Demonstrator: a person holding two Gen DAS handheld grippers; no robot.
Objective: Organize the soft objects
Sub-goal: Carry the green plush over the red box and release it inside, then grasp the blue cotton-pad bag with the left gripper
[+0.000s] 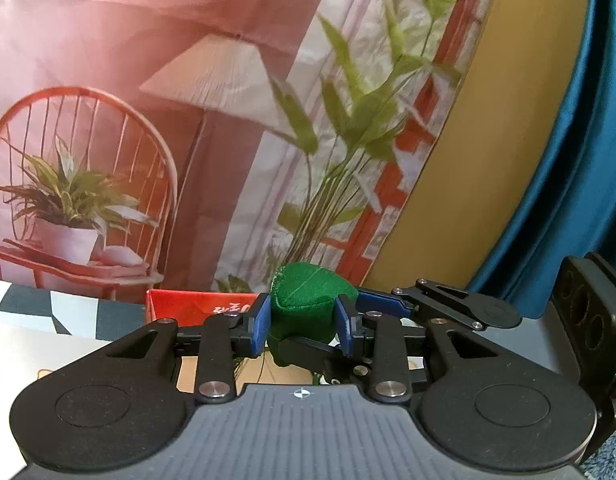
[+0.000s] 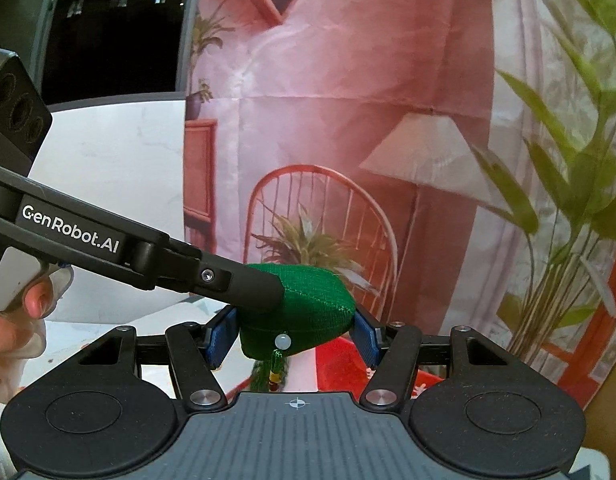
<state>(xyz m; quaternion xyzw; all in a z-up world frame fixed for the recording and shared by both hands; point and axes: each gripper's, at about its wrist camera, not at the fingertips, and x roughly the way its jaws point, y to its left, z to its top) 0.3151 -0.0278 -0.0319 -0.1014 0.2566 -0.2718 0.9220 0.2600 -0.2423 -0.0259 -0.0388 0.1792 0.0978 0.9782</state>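
Both claws grip the same green pouch (image 1: 303, 300), held up in the air in front of a printed backdrop (image 1: 107, 60) — well clear of the bench (image 1: 35, 340). The left claw (image 1: 303, 326) is partly closed, its blue pads pressing the pouch's two sides. The right claw (image 2: 293, 334) stands wider, its pads pinching the pouch's broader part, a bead and tassel (image 2: 283, 342) dangling near the camera. The red box (image 1: 195, 306) sits low and far, behind the left claw.

The risk, as I judge it: with two grips on one small soft thing, any uneven pull could stretch or tear the fabric — or squeeze it out of one claw. The tassel might also snag on a finger.
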